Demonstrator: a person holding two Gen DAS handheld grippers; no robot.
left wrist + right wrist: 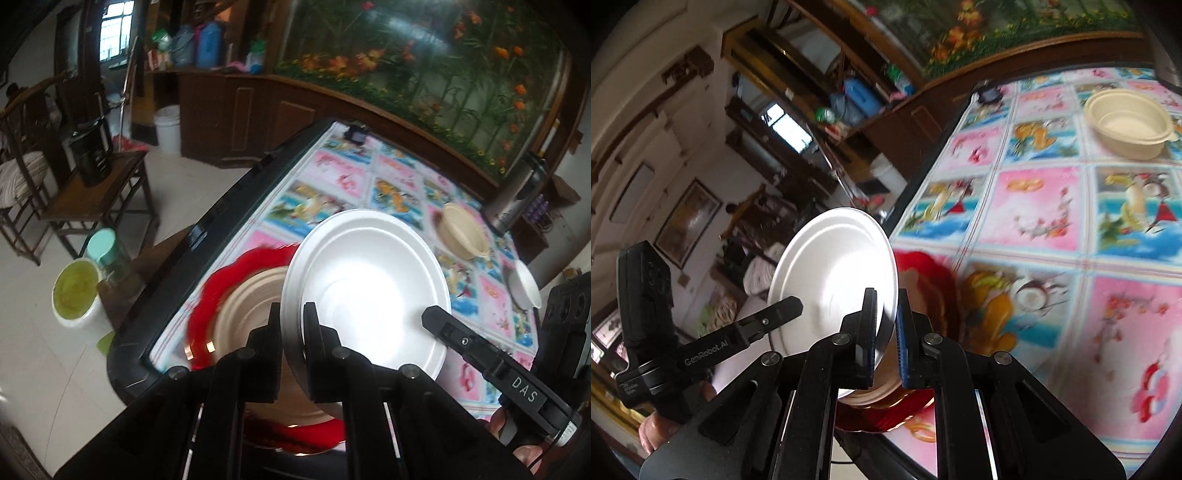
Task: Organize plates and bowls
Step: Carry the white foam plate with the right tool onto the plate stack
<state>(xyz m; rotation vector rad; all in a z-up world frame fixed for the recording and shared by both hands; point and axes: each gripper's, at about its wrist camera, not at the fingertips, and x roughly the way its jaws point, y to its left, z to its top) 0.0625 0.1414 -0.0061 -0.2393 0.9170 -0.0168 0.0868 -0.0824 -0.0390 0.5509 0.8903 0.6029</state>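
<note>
My left gripper (pixel 292 314) is shut on the rim of a white plate (pixel 369 288) and holds it tilted above the table. My right gripper (pixel 886 301) is shut on the opposite rim of the same white plate (pixel 834 273). Under the plate a beige plate (pixel 251 306) lies on a red scalloped plate (pixel 210 295) near the table's left corner; both show in the right wrist view (pixel 934 273). A beige bowl (pixel 463 232) stands farther back on the table, also in the right wrist view (pixel 1126 122). Another white plate (pixel 526 288) lies at the right.
The table has a colourful patterned cloth (pixel 1052 206) and a black edge (pixel 207 236). A metal thermos (pixel 517 195) stands at the far right. A wooden chair (pixel 96 199), a teal-lidded jar (pixel 107 251) and a white bucket (pixel 75 295) stand left of the table.
</note>
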